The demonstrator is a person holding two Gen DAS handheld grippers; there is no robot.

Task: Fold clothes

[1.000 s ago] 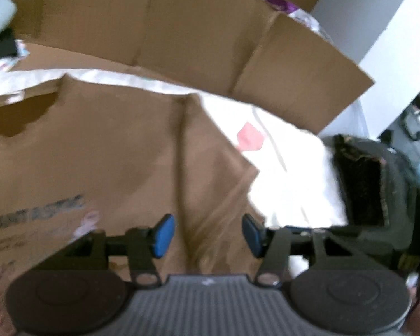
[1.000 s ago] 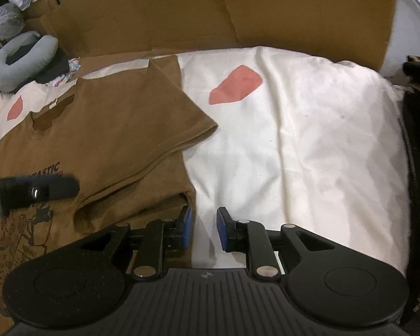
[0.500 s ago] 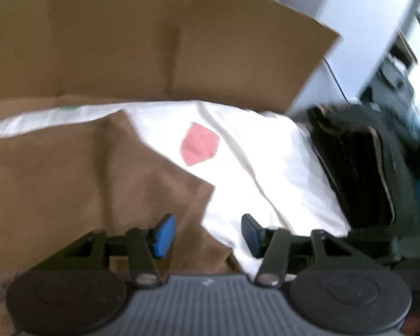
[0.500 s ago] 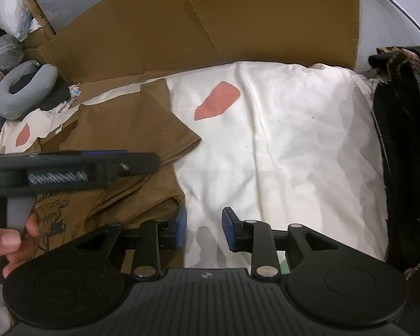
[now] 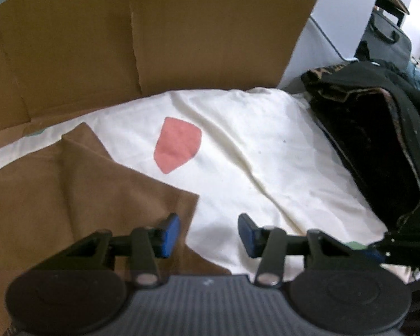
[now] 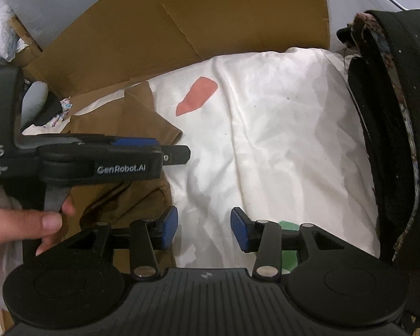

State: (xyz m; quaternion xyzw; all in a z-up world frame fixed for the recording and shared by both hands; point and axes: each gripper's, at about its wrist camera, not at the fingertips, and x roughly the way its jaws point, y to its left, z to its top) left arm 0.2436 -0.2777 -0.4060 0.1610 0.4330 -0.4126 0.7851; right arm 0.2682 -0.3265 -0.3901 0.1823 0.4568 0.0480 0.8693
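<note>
Brown tee lies flat on the left of the white sheet. My left gripper is narrowing over its sleeve edge, pinching nothing yet; the right gripper is opening, empty, over bare sheet, probably to grab the hem.

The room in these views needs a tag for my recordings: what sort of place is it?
Probably a lived-in bedroom or spare room at home. A brown T-shirt lies on a white sheet with pink patches, flattened cardboard is propped behind, and a dark bag sits alongside.
</note>
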